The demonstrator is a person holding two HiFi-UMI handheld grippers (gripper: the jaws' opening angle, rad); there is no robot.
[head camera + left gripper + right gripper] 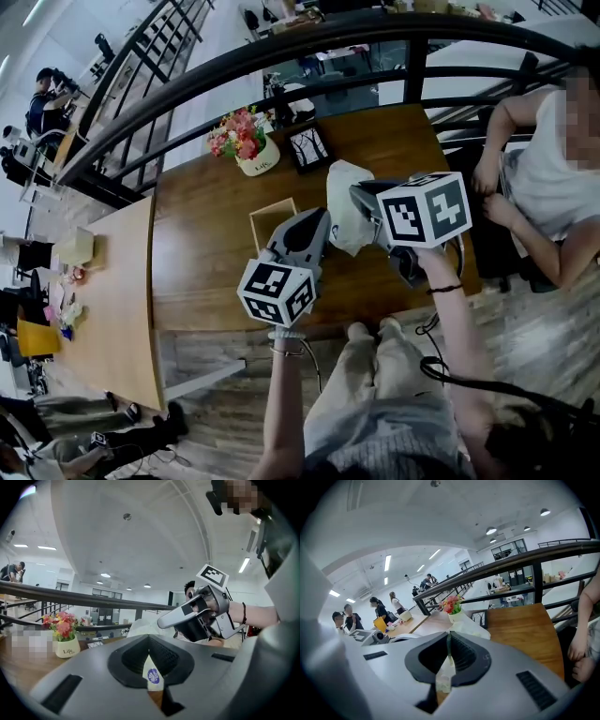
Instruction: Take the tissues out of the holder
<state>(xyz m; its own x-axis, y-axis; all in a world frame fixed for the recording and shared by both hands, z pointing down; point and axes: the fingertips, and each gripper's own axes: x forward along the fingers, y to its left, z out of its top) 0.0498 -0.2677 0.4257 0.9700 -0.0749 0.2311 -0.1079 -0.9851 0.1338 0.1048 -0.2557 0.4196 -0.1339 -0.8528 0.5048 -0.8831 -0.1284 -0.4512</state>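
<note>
Left claw [323, 234] and right claw [362, 201] are both clamped on the tissues [343, 186], which hang between them just right of the holder [271, 207].

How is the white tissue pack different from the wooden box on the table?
The tissue pack is white and crumpled; the wooden box is tan with straight, flat sides. The tissue pack is pinched by the left claw and the right claw; the wooden box just stands on the table, open top up. Both are close together on the same side of the table.
</note>
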